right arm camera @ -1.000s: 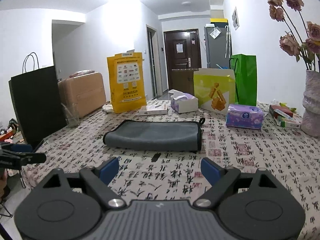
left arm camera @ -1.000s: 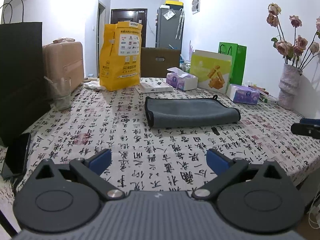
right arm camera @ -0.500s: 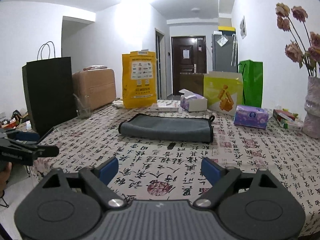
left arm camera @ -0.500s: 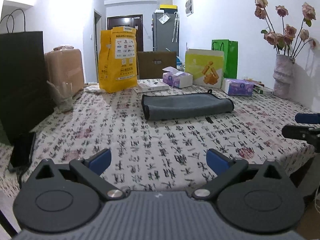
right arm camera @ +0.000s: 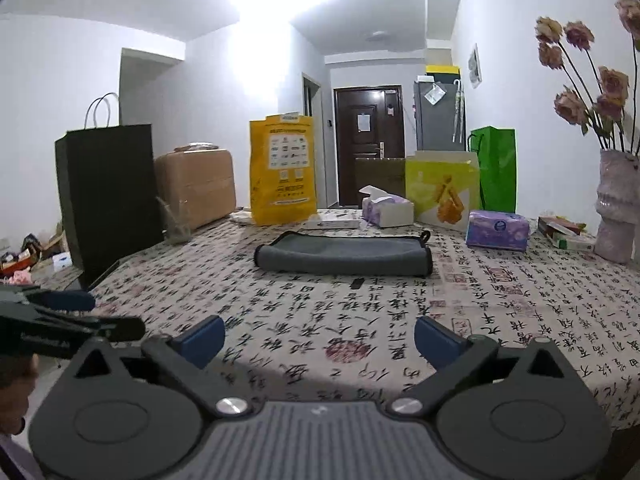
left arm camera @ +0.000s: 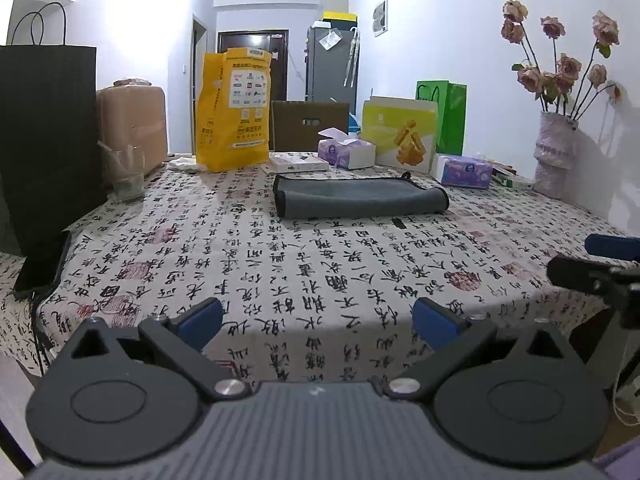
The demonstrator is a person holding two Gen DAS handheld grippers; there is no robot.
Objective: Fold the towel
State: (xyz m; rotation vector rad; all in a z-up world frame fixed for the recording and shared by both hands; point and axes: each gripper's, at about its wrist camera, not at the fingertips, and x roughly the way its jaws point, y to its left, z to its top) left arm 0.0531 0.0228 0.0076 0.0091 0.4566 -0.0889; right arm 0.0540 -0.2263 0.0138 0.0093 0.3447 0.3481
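The calligraphy-printed cloth-covered worktop lies bare across the lower centre of both frames, up to the folded grey towel. A small black tag lies just before it. At left stand a tall black paper bag and a clear glass; behind the towel, a yellow bag and tissue boxes.
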